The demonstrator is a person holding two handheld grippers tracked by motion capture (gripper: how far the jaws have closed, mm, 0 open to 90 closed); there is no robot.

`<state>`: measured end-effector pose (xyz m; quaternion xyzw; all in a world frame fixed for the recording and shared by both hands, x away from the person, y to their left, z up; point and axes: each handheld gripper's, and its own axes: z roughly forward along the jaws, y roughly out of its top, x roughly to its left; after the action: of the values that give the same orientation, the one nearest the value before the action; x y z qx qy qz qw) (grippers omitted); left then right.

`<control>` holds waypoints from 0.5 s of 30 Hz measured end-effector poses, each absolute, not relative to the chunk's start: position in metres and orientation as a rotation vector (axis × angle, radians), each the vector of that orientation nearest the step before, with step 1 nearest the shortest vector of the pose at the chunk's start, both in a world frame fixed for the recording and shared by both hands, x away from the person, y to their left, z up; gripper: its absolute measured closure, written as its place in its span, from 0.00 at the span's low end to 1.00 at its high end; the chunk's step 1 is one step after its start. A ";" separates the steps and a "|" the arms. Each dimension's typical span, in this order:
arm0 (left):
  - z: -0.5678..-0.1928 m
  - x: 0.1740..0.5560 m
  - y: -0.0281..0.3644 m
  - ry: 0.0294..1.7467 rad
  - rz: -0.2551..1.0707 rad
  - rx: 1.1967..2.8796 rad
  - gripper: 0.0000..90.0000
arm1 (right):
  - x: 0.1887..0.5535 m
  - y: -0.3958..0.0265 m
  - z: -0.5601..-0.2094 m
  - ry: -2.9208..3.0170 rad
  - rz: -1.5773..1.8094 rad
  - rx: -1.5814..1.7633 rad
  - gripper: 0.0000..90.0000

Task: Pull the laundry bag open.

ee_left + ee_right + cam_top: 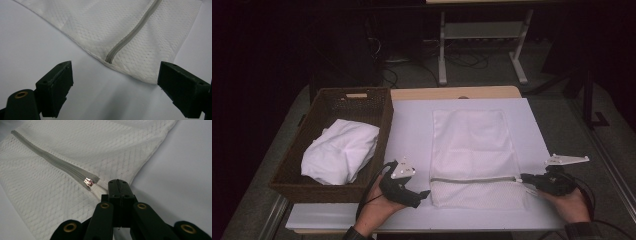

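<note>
A white mesh laundry bag lies flat on the white table cover, with a grey zipper running across its near end. My right gripper is at the zipper's right end. In the right gripper view, that right gripper is shut on the white pull tab, just behind the metal slider. My left gripper rests near the bag's near left corner. Seen from the left gripper view, the left gripper stands open, with the zipper's end just ahead of its jaws and nothing between them.
A dark wicker basket at the left holds a folded white cloth. The white table cover reaches the near edge. Beyond the table a metal stand and cables sit on the floor.
</note>
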<state>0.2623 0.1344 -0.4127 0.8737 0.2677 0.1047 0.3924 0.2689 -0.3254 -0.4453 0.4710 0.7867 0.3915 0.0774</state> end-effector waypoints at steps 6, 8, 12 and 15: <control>-0.413 0.263 0.135 0.680 0.264 2.218 0.14 | 0.268 -0.327 -0.442 2.348 1.215 1.401 1.00; -0.413 0.263 0.134 0.679 0.263 2.218 0.14 | 0.267 -0.327 -0.442 2.351 1.222 1.403 1.00; -0.413 0.263 0.135 0.677 0.264 2.222 0.14 | 0.267 -0.326 -0.442 2.355 1.234 1.394 1.00; -0.413 0.263 0.135 0.679 0.263 2.220 0.14 | 0.266 -0.323 -0.441 2.365 1.262 1.383 1.00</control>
<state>0.2628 0.1346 -0.4130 0.8741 0.2674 0.1036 0.3920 0.2661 -0.3234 -0.4405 0.4577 0.7825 0.4175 0.0623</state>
